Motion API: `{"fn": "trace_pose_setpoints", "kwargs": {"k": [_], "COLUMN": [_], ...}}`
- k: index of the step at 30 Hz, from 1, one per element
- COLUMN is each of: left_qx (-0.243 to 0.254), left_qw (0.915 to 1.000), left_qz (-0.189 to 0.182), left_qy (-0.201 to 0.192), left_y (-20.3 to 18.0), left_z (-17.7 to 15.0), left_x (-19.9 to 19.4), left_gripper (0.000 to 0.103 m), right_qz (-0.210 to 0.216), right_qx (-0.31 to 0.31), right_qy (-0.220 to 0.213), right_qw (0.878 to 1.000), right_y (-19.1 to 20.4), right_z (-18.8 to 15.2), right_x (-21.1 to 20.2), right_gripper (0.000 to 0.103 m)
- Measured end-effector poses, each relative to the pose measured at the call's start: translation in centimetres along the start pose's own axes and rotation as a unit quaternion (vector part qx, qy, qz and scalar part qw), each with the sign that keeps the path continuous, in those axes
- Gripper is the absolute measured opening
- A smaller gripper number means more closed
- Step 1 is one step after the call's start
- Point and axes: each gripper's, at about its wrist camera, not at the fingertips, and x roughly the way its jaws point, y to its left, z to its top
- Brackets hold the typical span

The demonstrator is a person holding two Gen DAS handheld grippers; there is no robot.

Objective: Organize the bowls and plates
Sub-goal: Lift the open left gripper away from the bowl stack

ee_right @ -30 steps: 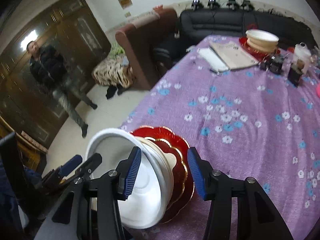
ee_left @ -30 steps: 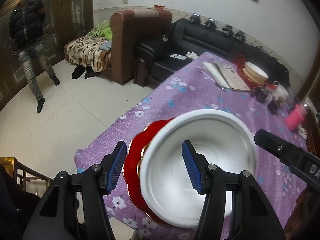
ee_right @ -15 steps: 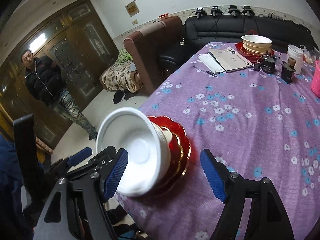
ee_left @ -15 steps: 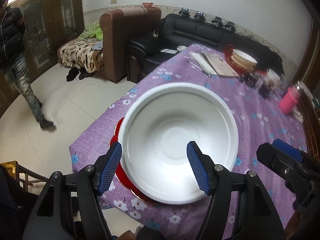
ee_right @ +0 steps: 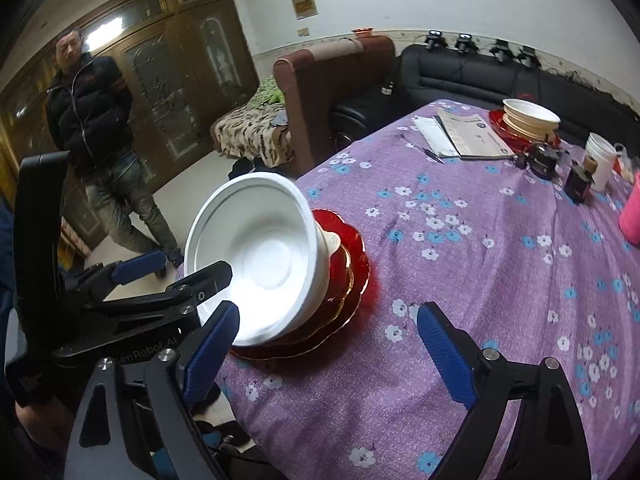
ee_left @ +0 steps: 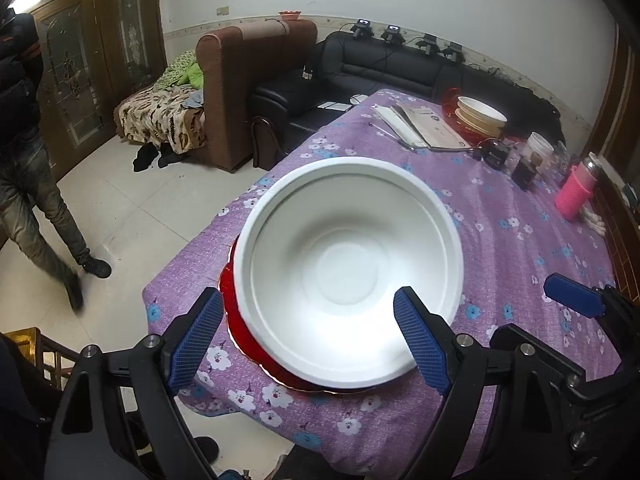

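A white bowl (ee_left: 348,268) leans tilted on a stack of red gold-rimmed plates (ee_left: 240,320) at the near left corner of the purple flowered table (ee_left: 520,240). My left gripper (ee_left: 308,340) is open, its jaws wide on either side of the bowl's near rim; I cannot tell if they touch it. In the right wrist view the bowl (ee_right: 260,260) tips toward the left gripper (ee_right: 176,272), over the red plates (ee_right: 348,280). My right gripper (ee_right: 332,356) is open and empty, just right of the stack.
A second stack of cream bowls on a red plate (ee_right: 528,120) stands at the table's far end beside booklets (ee_right: 464,136), jars (ee_right: 580,180) and a pink bottle (ee_left: 576,192). A man (ee_right: 96,140) stands on the floor to the left. Sofas (ee_left: 384,76) are behind.
Both grippers have drawn back and risen. The left jaws have opened wider. The bowl stays tilted on the plates and faces the left camera more squarely. The man has walked.
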Motion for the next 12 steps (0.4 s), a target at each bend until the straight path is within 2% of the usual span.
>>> {"fn": "trace_pose_setpoints", "kwargs": {"k": [4, 6, 12], "left_qx": [-0.004, -0.009, -0.001], "left_qw": [0.9999, 0.9997, 0.9998], "left_qz": [0.002, -0.012, -0.008], "left_qy": [-0.015, -0.018, -0.018], "left_y": [0.44, 0.55, 0.24], "left_z": [-0.15, -0.06, 0.1], "left_x": [-0.1, -0.13, 0.16], "left_gripper": [0.103, 0.103, 0.103], "right_qz": [-0.002, 0.001, -0.001], "right_qx": [-0.007, -0.004, -0.005], "right_qy": [0.003, 0.003, 0.007], "right_qw": [1.0, 1.0, 1.0], "right_y": [-0.02, -0.22, -0.36], "right_z": [0.06, -0.01, -0.04], "right_x": [0.34, 0.33, 0.39], "right_gripper": [0.092, 0.092, 0.092]}}
